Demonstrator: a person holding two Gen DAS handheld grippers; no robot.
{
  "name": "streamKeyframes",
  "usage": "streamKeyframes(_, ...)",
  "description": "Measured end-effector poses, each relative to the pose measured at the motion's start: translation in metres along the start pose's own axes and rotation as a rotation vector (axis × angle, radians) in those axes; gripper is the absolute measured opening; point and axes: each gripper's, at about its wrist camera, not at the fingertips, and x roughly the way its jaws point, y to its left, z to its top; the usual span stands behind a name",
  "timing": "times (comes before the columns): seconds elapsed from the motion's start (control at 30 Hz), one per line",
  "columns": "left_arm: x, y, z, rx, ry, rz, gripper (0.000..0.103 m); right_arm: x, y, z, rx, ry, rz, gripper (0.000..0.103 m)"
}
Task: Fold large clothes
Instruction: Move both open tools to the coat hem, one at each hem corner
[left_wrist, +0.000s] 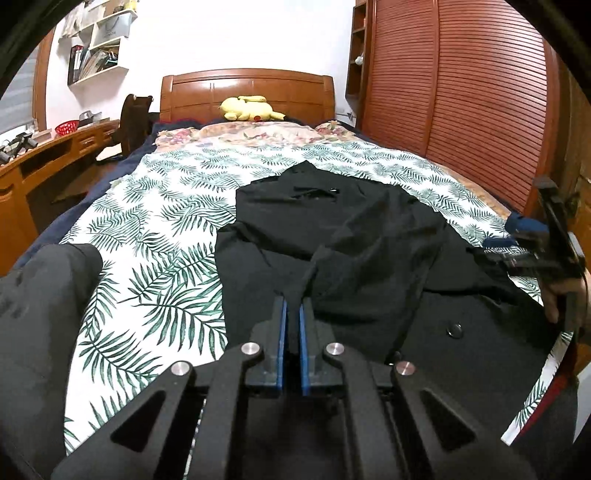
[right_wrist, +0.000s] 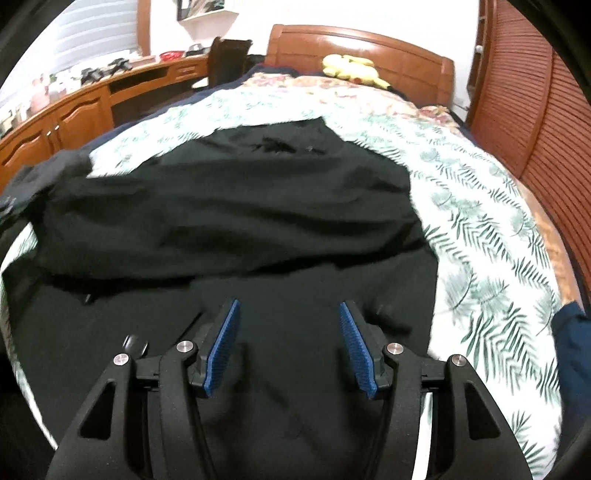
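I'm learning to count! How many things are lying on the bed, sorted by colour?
Black: 1, the large black fabric coat, pinched by the left gripper
Yellow: 1, the yellow plush toy by the wooden headboard
Total: 2

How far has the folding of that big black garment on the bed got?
Early to midway, I'd judge. One side of the large black buttoned coat already lies folded over its middle. The left gripper is shut on a pinch of its fabric; the right gripper hangs open above it. The rest is unfolded.
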Motion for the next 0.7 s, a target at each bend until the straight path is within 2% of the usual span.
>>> streamKeyframes(0.13,0.005,0.006,-0.003,-0.01,0.027,-0.008,0.004,0.019,-0.015,0.025,0.017,0.012,-0.024,0.057)
streamKeyframes(0.33,0.009,0.01,-0.009,-0.008,0.055,-0.002,0.013,0.07,-0.038,0.054,0.064,0.075,-0.042,0.057)
streamKeyframes(0.43,0.004,0.013,-0.014,-0.009,0.059,-0.019,0.017,0.103,-0.044,0.056,0.075,0.153,-0.025,0.057)
streamKeyframes(0.5,0.0,0.015,-0.018,-0.018,0.063,0.003,0.019,0.13,-0.045,0.047,0.067,0.262,-0.016,0.058)
streamKeyframes(0.57,-0.004,0.016,-0.021,-0.021,0.064,0.018,0.021,0.132,-0.048,0.042,0.08,0.244,-0.008,0.064)
streamKeyframes(0.7,-0.009,0.016,-0.028,-0.024,0.091,0.051,0.024,0.118,-0.049,0.035,0.087,0.226,-0.023,0.064)
